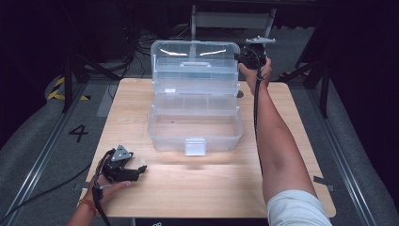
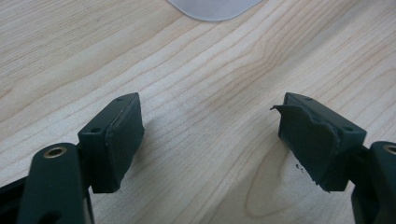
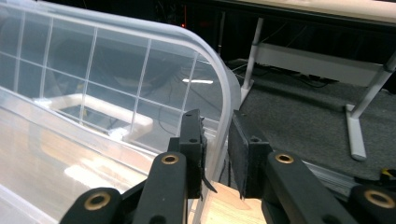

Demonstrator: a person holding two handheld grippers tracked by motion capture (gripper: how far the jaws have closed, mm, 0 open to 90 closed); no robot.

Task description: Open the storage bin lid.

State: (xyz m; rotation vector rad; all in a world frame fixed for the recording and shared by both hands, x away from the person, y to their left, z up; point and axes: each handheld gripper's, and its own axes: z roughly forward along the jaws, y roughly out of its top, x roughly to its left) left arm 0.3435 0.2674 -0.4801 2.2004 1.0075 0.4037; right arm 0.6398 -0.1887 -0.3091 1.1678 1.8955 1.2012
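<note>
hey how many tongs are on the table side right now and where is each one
2. The left tongs rest open near the front left edge of the wooden table. The right tongs are up at the clear plastic box's raised lid, straddling its right edge.

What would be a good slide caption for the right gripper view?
Right gripper pinching the rim of the clear box's raised lid, one jaw on each side.

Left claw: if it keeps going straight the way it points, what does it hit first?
Likely the clear box's front latch tab, past bare table. The left claw is open and empty; depth is hard to judge.
</note>
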